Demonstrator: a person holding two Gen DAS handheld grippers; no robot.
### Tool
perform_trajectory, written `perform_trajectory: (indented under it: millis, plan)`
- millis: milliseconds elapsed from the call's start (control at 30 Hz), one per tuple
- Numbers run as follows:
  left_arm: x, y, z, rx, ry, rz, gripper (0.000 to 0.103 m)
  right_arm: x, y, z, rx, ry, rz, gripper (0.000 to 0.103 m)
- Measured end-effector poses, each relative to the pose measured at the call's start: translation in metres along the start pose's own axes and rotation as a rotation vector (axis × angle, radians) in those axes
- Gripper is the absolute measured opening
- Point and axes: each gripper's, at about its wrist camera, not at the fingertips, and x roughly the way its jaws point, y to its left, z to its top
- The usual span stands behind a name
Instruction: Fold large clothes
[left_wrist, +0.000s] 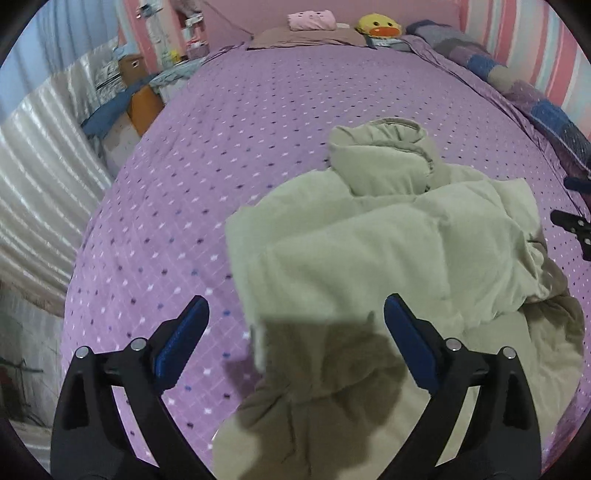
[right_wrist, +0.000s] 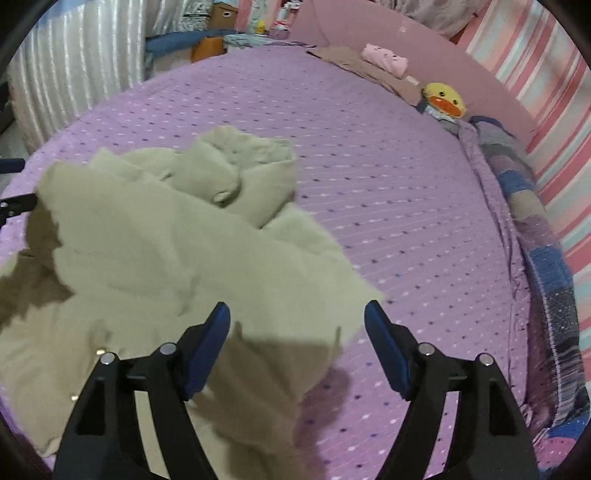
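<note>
A: Where does the garment lie?

B: The pale green padded jacket (left_wrist: 388, 251) sits crumpled on the purple dotted bedspread (left_wrist: 221, 166), toward the near side of the bed, its hood (left_wrist: 384, 162) bunched at the far end of the heap.

A: And the grippers?

B: The left gripper (left_wrist: 295, 339) hangs above the jacket's near left edge, jaws spread wide, nothing between them. The right gripper (right_wrist: 297, 343) hangs over the jacket's near right edge, jaws equally apart and holding nothing. Each gripper's tips show at the border of the other's view.

A: What lies beyond?

B: At the head of the bed, a yellow duck plush (right_wrist: 443, 99) and a folded pink cloth (right_wrist: 384, 59); a patchwork blanket (right_wrist: 535, 229) runs beside the striped wall (right_wrist: 554, 110).
</note>
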Motion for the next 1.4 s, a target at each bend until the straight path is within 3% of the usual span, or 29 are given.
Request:
perform_trajectory:
  millis: [67,133,167,200,267,567,767,800,833,900,933,967,1133,1267,1400]
  plan:
    - [0.014,-0.016,0.007,0.035,0.012,0.013,0.082,0.011,0.001,0.001,0.005,-0.016,-0.01,0.07]
    - [0.034,-0.027,0.011,0.057,0.046,0.052,0.063,0.029,0.008,-0.003,-0.016,-0.016,-0.034,0.049]
    - [0.045,-0.031,0.012,0.062,0.06,0.078,0.059,0.037,0.01,-0.005,-0.015,-0.007,-0.03,0.038]
    - [0.048,-0.025,0.006,0.062,0.069,0.085,0.056,0.044,0.012,-0.008,-0.01,-0.001,-0.021,0.035]
    - [0.063,-0.023,0.006,0.052,0.086,0.104,0.055,0.061,0.016,-0.015,-0.001,0.014,-0.01,0.036]
    - [0.106,-0.006,0.013,0.039,0.155,0.007,0.057,0.105,0.015,-0.023,0.029,0.041,0.01,0.035]
    - [0.091,-0.002,0.014,0.003,0.161,0.004,0.055,0.089,0.009,-0.018,0.07,0.086,0.031,0.038]
    - [0.08,-0.001,0.014,-0.006,0.146,0.007,0.059,0.085,0.007,-0.017,0.089,0.087,0.051,0.039]
    - [0.072,-0.002,0.013,-0.01,0.133,0.001,0.076,0.075,0.003,-0.017,0.121,0.075,0.091,0.039]
    - [0.052,-0.007,0.017,-0.023,0.082,-0.017,0.094,0.06,-0.003,-0.014,0.189,0.029,0.121,0.051]
    - [0.045,-0.01,0.019,-0.027,0.06,-0.008,0.097,0.05,-0.006,-0.011,0.249,-0.01,0.139,0.062]
    - [0.04,-0.015,0.025,-0.036,0.041,0.004,0.097,0.046,-0.007,-0.008,0.284,-0.031,0.15,0.069]
    - [0.051,-0.034,0.052,-0.134,0.037,0.006,0.097,0.06,-0.001,0.008,0.46,-0.066,0.184,0.069]
    - [0.088,-0.048,0.055,-0.136,0.069,0.084,0.096,0.084,0.02,0.003,0.433,-0.063,0.152,0.069]
    - [0.11,-0.05,0.051,-0.114,0.091,0.107,0.098,0.103,0.033,-0.002,0.366,-0.044,0.1,0.07]
